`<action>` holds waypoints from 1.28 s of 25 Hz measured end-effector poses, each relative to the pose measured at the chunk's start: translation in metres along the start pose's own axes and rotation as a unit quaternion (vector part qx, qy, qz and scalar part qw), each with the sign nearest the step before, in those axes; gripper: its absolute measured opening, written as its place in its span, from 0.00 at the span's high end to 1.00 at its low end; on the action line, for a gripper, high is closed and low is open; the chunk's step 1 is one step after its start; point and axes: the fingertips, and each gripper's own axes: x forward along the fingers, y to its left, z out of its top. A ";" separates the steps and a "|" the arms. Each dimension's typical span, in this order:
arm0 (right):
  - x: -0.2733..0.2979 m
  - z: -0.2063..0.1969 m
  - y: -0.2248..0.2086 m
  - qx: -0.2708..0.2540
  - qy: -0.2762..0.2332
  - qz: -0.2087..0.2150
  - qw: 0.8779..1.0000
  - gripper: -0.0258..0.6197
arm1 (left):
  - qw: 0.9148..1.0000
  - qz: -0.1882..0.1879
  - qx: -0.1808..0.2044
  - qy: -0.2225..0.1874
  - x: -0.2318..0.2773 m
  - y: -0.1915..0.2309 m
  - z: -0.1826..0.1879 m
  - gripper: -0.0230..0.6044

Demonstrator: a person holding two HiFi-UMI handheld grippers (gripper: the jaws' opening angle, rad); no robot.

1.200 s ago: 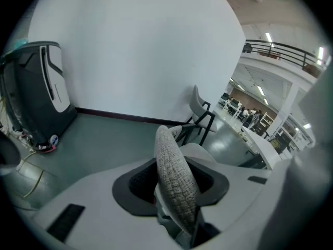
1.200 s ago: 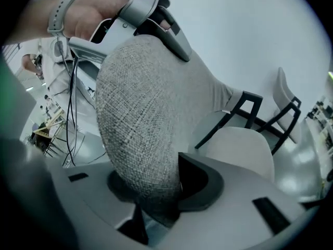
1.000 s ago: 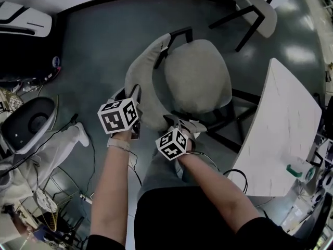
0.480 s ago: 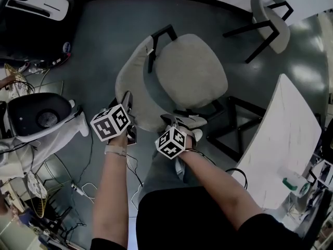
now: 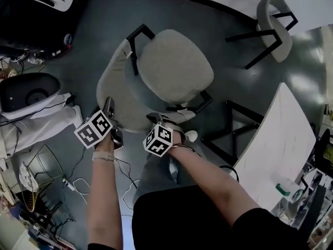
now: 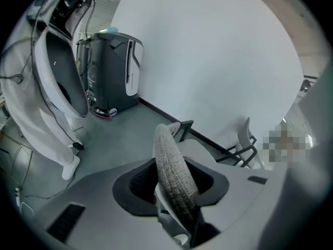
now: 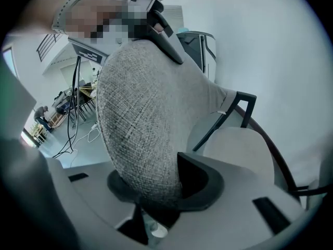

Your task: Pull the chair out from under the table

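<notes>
A grey fabric chair point(image 5: 174, 66) with black legs stands on the dark floor, off the left end of the white table point(image 5: 281, 139). Its curved backrest point(image 5: 112, 87) faces me. My left gripper point(image 5: 109, 111) is shut on the backrest's left part, and the fabric edge point(image 6: 174, 176) runs between its jaws point(image 6: 174, 194). Just to its right, my right gripper point(image 5: 156, 121) is shut on the backrest's lower rim. The woven fabric point(image 7: 140, 139) fills the gap of that gripper point(image 7: 156, 202).
The table's black frame point(image 5: 234, 134) stands just right of the chair. A second chair point(image 5: 273, 14) is at the top right. A dark round machine point(image 5: 28, 92), white cloth point(image 5: 36, 126) and cables point(image 5: 78, 181) lie to the left. A black appliance point(image 6: 112, 69) stands by the wall.
The chair has slid left, away from the table, and turned a little. Both grippers moved left with it, still clamped on the backrest.
</notes>
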 end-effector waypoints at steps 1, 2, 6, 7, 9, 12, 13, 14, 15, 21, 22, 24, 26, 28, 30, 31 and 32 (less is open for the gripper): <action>0.003 0.005 0.003 -0.007 0.000 0.006 1.000 0.74 | 1.000 0.005 -0.006 -0.002 -0.003 0.007 0.002 0.74; 0.005 0.009 0.005 -0.013 -0.001 0.010 1.000 0.74 | 1.000 0.009 -0.011 -0.005 -0.006 0.013 0.003 0.74; 0.011 0.013 0.015 -0.038 0.000 0.021 0.999 0.74 | 0.999 0.025 -0.032 -0.016 -0.017 0.030 -0.002 0.74; 0.013 0.014 0.017 -0.044 0.000 0.024 0.999 0.74 | 0.999 0.029 -0.037 -0.018 -0.020 0.035 -0.003 0.74; 0.017 0.020 0.023 -0.054 0.000 0.030 0.998 0.74 | 0.998 0.038 -0.046 -0.022 -0.025 0.047 -0.004 0.74; 0.024 0.028 0.032 -0.066 0.000 0.040 0.997 0.74 | 0.997 0.049 -0.057 -0.025 -0.033 0.063 -0.005 0.74; 0.026 0.030 0.035 -0.070 0.001 0.042 0.997 0.74 | 0.996 0.052 -0.060 -0.026 -0.035 0.068 -0.005 0.74; 0.028 0.033 0.038 -0.074 0.001 0.044 0.996 0.74 | 0.996 0.055 -0.064 -0.027 -0.037 0.074 -0.006 0.74; 0.030 0.035 0.041 -0.078 0.001 0.045 0.996 0.74 | 0.996 0.058 -0.068 -0.029 -0.040 0.079 -0.006 0.74; 0.037 0.044 0.059 -0.095 0.000 0.052 0.994 0.73 | 0.993 0.073 -0.084 -0.038 -0.057 0.101 -0.011 0.75; 0.037 0.045 0.061 -0.095 0.000 0.053 0.994 0.73 | 0.993 0.076 -0.085 -0.039 -0.058 0.104 -0.011 0.75; 0.039 0.047 0.063 -0.096 0.001 0.054 0.994 0.73 | 0.992 0.079 -0.085 -0.040 -0.058 0.106 -0.010 0.75; 0.039 0.048 0.064 -0.097 0.003 0.059 0.994 0.73 | 0.993 0.078 -0.081 -0.037 -0.056 0.106 -0.009 0.75; 0.038 0.048 0.066 -0.097 0.005 0.067 0.993 0.73 | 0.994 0.074 -0.076 -0.035 -0.056 0.105 -0.008 0.74; 0.038 0.048 0.068 -0.098 0.007 0.074 0.992 0.73 | 0.994 0.075 -0.072 -0.034 -0.057 0.105 -0.008 0.73; 0.037 0.049 0.068 -0.096 0.008 0.078 0.992 0.72 | 0.994 0.078 -0.068 -0.032 -0.057 0.104 -0.007 0.73; 0.036 0.049 0.068 -0.092 0.008 0.082 0.992 0.70 | 0.994 0.081 -0.064 -0.030 -0.057 0.104 -0.007 0.73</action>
